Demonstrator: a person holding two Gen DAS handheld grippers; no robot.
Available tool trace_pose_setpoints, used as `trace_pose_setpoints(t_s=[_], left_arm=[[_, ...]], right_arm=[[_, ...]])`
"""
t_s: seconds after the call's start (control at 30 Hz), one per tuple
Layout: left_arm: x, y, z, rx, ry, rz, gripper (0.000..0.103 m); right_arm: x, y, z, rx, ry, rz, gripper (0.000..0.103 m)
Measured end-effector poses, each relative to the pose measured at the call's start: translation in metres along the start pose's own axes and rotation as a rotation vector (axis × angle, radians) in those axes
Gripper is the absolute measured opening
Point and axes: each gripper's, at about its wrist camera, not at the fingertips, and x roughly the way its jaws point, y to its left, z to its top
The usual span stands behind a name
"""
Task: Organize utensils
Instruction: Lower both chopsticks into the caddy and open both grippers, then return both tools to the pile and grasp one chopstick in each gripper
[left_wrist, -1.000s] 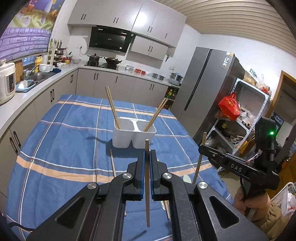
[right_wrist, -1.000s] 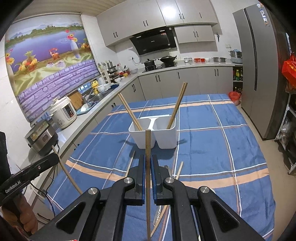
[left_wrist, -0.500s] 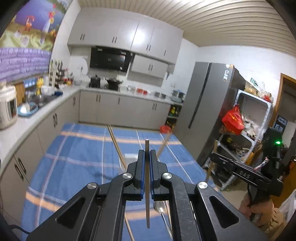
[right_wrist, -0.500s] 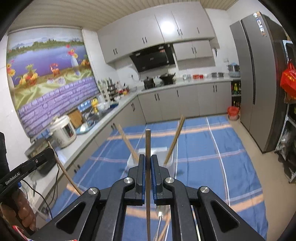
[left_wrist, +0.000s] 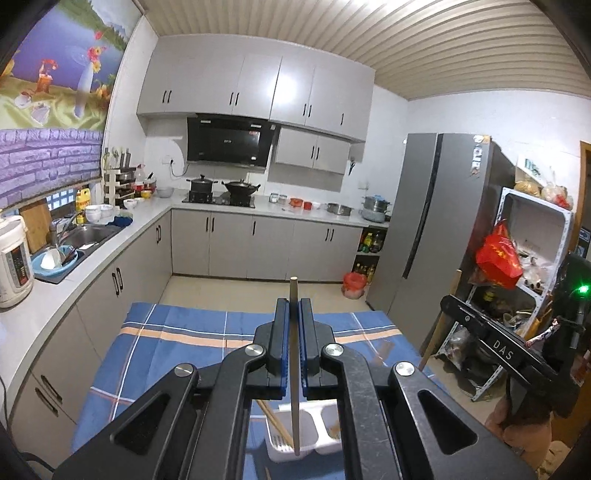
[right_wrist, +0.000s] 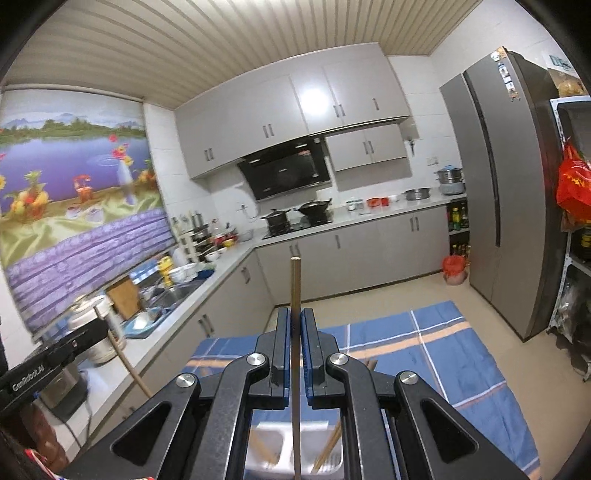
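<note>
My left gripper (left_wrist: 294, 306) is shut on an upright wooden chopstick (left_wrist: 294, 365). Its lower tip hangs over the white two-compartment holder (left_wrist: 284, 445), which shows low between the arms with chopsticks leaning inside. My right gripper (right_wrist: 295, 317) is shut on another upright chopstick (right_wrist: 295, 369). Beneath it the same white holder (right_wrist: 277, 439) appears, with chopsticks in both compartments. Each view catches the other gripper at its side: the right one (left_wrist: 448, 301) with its stick, the left one (right_wrist: 103, 325) with its stick.
A blue plaid cloth (left_wrist: 177, 332) covers the table. Grey counters with a sink (left_wrist: 85, 236) run along the left, a stove (left_wrist: 221, 197) at the back, a tall grey fridge (left_wrist: 439, 229) and a shelf with a red bag (left_wrist: 498, 258) on the right.
Both grippers rose and advanced toward the holder with their chopsticks. The holder slid from mid-view to under the fingers, and more of the ceiling and cabinets shows.
</note>
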Motion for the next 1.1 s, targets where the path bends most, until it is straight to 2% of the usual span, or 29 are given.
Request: trace_pose_setpoints(t_s=[0.07, 0.23, 0.47, 0.63, 0.7, 0.77, 0.8, 1.0, 1.1], left_arm=[[0.025, 0.003, 0.0, 0.005, 0.016, 0.008, 0.004], [0.089, 0.007, -0.015, -0.009, 0.109, -0.017, 0.004], [0.139, 0.004, -0.045, -0.019, 0.225, -0.038, 0.004], [0.144, 0.004, -0.058, -0.024, 0.257, -0.04, 0.004], [0.144, 0.005, -0.058, -0.029, 0.258, -0.038, 0.004], [0.142, 0.008, -0.056, -0.038, 0.254, -0.041, 0.004], [0.14, 0.009, -0.053, -0.042, 0.249, -0.043, 0.004], [0.117, 0.009, -0.044, -0.068, 0.23, -0.053, 0.005], [0.095, 0.009, -0.041, -0.079, 0.213, -0.056, 0.005]], right_arm=[[0.021, -0.004, -0.002, 0.004, 0.012, -0.027, 0.006], [0.069, -0.015, -0.026, 0.021, 0.109, -0.052, 0.006], [0.104, -0.023, -0.062, 0.009, 0.238, -0.034, 0.006], [0.113, -0.03, -0.07, 0.022, 0.276, -0.015, 0.008], [0.113, -0.033, -0.07, 0.026, 0.277, -0.015, 0.013], [0.111, -0.035, -0.068, 0.03, 0.273, -0.01, 0.028], [0.108, -0.035, -0.067, 0.032, 0.268, -0.008, 0.03], [0.089, -0.032, -0.058, 0.038, 0.246, 0.007, 0.031], [0.069, -0.033, -0.053, 0.038, 0.225, 0.011, 0.035]])
